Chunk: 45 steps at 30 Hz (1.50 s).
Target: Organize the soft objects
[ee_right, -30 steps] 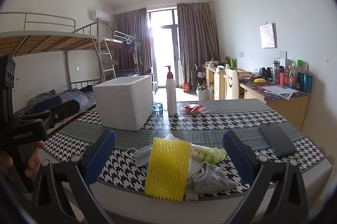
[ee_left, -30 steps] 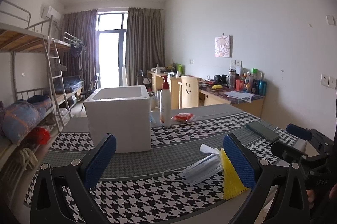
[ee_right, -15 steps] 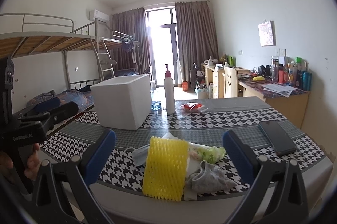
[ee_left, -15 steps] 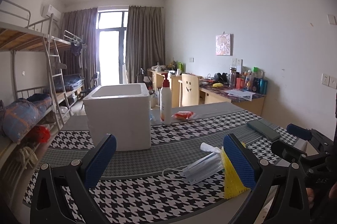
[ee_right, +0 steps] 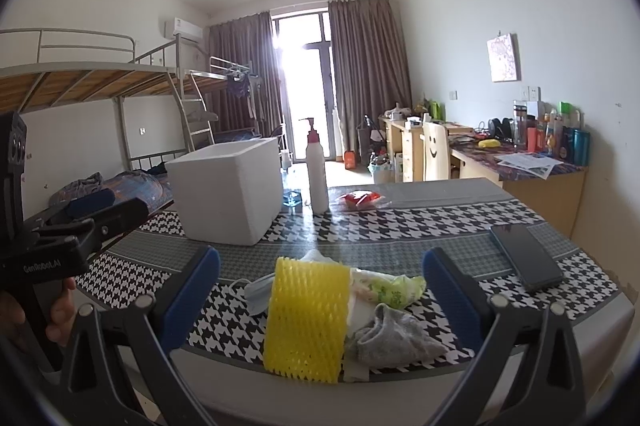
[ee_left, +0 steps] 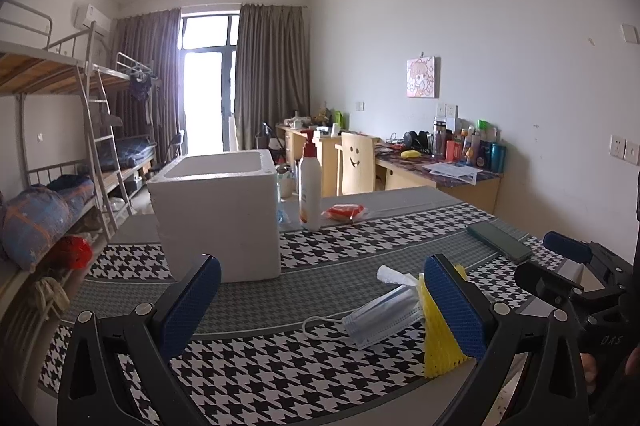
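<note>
A pile of soft things lies at the table's near edge: a yellow foam net (ee_right: 306, 318), a grey sock (ee_right: 394, 336), a green-printed wrapper (ee_right: 390, 288) and a blue face mask (ee_left: 380, 314). The net also shows in the left wrist view (ee_left: 438, 350). A white foam box (ee_left: 218, 216) stands open-topped behind them; it also shows in the right wrist view (ee_right: 228, 191). My left gripper (ee_left: 320, 310) is open and empty, left of the pile. My right gripper (ee_right: 320, 298) is open and empty, its fingers either side of the pile and nearer the camera.
A pump bottle (ee_right: 317, 171), a red packet (ee_right: 358, 197) and a black phone (ee_right: 524, 256) are on the houndstooth tablecloth (ee_left: 280, 370). Bunk beds (ee_left: 52, 153) stand to the left, desks and a chair (ee_left: 356, 163) to the right.
Both grippers have drifted only slightly; the views sit a little higher over the table. Nothing was taken hold of or moved.
</note>
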Each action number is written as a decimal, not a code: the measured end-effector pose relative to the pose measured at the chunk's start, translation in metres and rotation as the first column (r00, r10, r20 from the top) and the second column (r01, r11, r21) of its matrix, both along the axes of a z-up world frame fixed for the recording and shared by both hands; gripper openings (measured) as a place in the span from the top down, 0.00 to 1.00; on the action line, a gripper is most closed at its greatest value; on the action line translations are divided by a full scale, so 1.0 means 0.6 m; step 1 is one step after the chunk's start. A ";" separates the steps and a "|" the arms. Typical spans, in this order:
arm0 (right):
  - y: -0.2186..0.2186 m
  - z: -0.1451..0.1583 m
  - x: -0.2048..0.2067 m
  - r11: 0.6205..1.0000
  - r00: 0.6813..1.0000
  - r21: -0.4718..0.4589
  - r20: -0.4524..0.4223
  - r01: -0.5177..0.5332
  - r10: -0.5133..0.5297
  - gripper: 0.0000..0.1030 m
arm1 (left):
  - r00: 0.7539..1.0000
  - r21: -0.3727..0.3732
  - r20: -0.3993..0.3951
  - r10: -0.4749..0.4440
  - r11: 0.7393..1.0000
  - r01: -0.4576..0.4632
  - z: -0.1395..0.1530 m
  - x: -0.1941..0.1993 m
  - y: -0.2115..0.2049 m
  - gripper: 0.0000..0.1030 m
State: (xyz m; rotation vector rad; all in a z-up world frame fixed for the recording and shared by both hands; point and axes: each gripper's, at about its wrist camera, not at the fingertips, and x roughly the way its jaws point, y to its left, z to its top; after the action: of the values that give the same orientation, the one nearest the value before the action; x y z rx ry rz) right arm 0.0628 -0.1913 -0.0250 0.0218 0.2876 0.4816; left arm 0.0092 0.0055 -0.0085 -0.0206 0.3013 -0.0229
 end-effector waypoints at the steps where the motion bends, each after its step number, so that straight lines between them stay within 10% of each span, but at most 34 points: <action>1: 0.000 0.000 0.001 1.000 1.000 -0.001 -0.002 -0.001 0.001 0.00 | 1.000 0.000 -0.005 -0.004 1.000 0.004 -0.001 0.002 -0.001 0.01; 33: -0.050 -0.063 0.044 0.995 0.983 -0.053 -0.156 0.090 -0.097 0.00 | 0.943 -0.004 -0.210 -0.257 0.965 0.262 -0.080 0.089 -0.101 0.02; 45: -0.067 -0.081 0.059 0.992 0.971 -0.053 -0.207 0.115 -0.124 0.00 | 0.887 -0.060 -0.333 -0.320 0.946 0.319 -0.128 0.108 -0.132 0.33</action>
State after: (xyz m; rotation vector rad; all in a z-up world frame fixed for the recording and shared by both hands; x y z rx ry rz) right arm 0.0980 -0.2314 -0.0733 0.0500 0.5003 0.3532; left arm 0.0741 -0.0736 -0.0852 0.0225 0.6494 -0.3523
